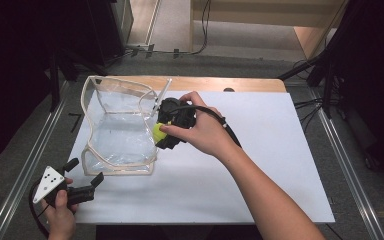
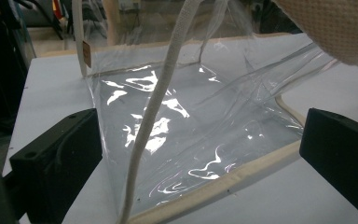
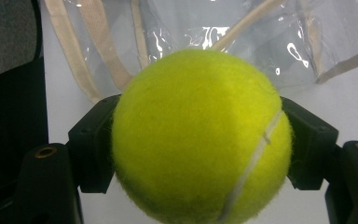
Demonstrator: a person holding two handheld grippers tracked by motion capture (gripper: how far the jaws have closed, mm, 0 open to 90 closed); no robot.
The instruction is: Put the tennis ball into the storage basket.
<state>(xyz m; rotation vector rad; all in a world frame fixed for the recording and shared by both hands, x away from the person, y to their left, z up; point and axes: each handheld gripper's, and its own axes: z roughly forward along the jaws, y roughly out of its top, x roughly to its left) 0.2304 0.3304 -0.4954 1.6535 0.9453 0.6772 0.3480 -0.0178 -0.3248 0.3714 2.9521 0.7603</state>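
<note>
A yellow tennis ball (image 3: 200, 135) sits clamped between the jaws of my right gripper (image 3: 200, 140). In the high view that right gripper (image 1: 166, 131) holds the tennis ball (image 1: 158, 131) against the right side of a clear plastic bag (image 1: 120, 130) with beige trim, which stands open on the white mat. My left gripper (image 1: 84, 171) rests near the mat's front left corner, open, just short of the bag's front edge. In the left gripper view the bag (image 2: 191, 116) stands ahead of the left gripper (image 2: 196, 140), not pinched by the wide-apart jaws.
The white mat (image 1: 260, 150) covers a wooden table (image 1: 215, 83), with bare mat to the right and front. Metal rails (image 1: 350, 170) run along both sides. Dark stands and cables (image 1: 325, 95) sit around the table's far corners.
</note>
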